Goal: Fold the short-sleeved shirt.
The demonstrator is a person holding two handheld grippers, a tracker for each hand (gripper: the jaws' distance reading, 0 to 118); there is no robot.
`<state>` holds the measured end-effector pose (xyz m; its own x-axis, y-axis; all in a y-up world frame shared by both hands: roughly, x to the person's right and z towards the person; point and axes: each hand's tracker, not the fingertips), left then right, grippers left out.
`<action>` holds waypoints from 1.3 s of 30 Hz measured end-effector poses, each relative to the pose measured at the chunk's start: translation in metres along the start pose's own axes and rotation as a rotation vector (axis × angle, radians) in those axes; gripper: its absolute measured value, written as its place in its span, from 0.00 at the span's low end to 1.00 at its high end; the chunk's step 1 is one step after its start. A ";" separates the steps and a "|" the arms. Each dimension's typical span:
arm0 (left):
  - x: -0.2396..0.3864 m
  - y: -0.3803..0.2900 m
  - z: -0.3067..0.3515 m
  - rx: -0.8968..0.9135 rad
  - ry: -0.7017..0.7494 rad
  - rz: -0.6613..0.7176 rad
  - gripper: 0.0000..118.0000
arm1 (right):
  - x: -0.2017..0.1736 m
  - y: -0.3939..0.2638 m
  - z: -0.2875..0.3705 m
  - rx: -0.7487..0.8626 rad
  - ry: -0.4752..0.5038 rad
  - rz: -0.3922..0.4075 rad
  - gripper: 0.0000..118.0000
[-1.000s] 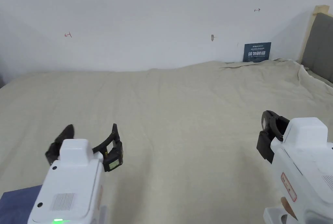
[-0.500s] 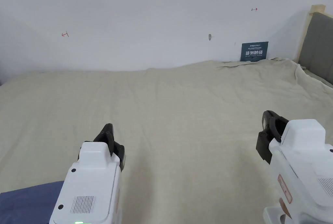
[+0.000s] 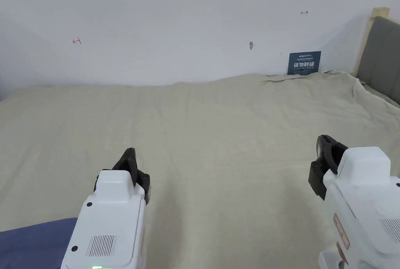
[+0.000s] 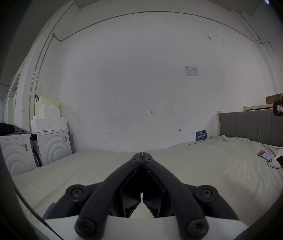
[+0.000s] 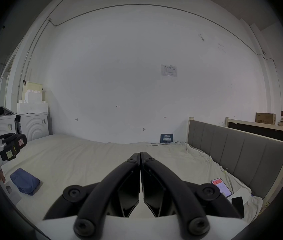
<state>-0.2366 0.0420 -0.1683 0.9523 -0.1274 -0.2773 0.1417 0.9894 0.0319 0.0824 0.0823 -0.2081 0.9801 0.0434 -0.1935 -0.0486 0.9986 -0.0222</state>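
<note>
Head view, bed: a wide bed covered by a cream sheet (image 3: pixel 234 125) fills the middle, with a white wall behind and a grey headboard (image 3: pixel 381 55) at the right edge.
Head view, left gripper (image 3: pixel 130 156): held low at the left over the sheet, black jaws pressed together with nothing between them.
Head view, right gripper (image 3: pixel 324 145): held low at the right over the sheet; its white body hides most of the jaws.
Head view, shirt (image 3: pixel 35 242): a folded blue shirt lies on the sheet at the bottom left corner, just beside the left gripper's body.

Left gripper view, jaws: the two black jaws meet at their tips, empty, above the sheet.
Left gripper view, objects: two phones and a white controller (image 4: pixel 152 163) lie on the sheet at the far right, near the headboard.

Right gripper view, jaws: closed tip to tip, holding nothing.
Right gripper view, shirt: the blue shirt sits as a compact folded bundle on the sheet at lower left, below the left gripper and apart from it.
Right gripper view, surroundings: white washing machines (image 5: pixel 33 127) stand at the left beyond the bed.
</note>
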 end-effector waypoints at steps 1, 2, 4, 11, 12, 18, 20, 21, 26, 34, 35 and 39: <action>0.000 0.000 0.000 -0.002 0.000 -0.001 0.00 | 0.000 0.000 0.000 0.001 -0.001 0.001 0.00; 0.001 0.000 -0.001 -0.003 0.000 0.000 0.00 | -0.001 0.000 0.000 0.002 -0.003 0.003 0.00; 0.001 0.000 -0.001 -0.006 0.002 -0.001 0.00 | 0.000 -0.001 0.000 0.003 -0.003 0.007 0.00; 0.001 0.000 -0.002 -0.006 0.003 0.001 0.00 | -0.007 0.002 0.005 -0.001 -0.004 0.007 0.00; 0.001 0.000 -0.002 -0.006 0.003 0.001 0.00 | -0.008 0.002 0.005 -0.003 -0.005 0.006 0.00; 0.000 0.002 -0.002 -0.003 0.005 0.015 0.00 | -0.005 0.002 0.003 -0.005 -0.004 0.005 0.00; -0.001 0.002 -0.003 -0.004 0.004 0.013 0.00 | -0.006 0.003 0.004 -0.004 -0.003 0.004 0.00; -0.001 0.002 -0.003 -0.005 0.004 0.010 0.00 | -0.007 0.004 0.005 -0.004 -0.003 0.003 0.00; -0.001 0.003 -0.003 -0.004 0.007 0.011 0.00 | -0.012 0.008 0.007 -0.004 -0.001 0.002 0.00; -0.002 0.003 -0.003 -0.007 0.005 0.010 0.00 | -0.006 0.005 0.003 -0.007 0.001 0.008 0.00; -0.002 0.003 -0.003 -0.006 0.005 0.012 0.00 | -0.005 0.005 0.002 -0.007 0.002 0.007 0.00; -0.002 0.003 -0.002 -0.006 0.007 0.014 0.00 | -0.004 0.003 0.002 -0.006 0.003 0.009 0.00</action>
<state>-0.2390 0.0453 -0.1696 0.9523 -0.1134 -0.2834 0.1271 0.9914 0.0303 0.0788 0.0856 -0.2059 0.9791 0.0525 -0.1966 -0.0589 0.9979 -0.0266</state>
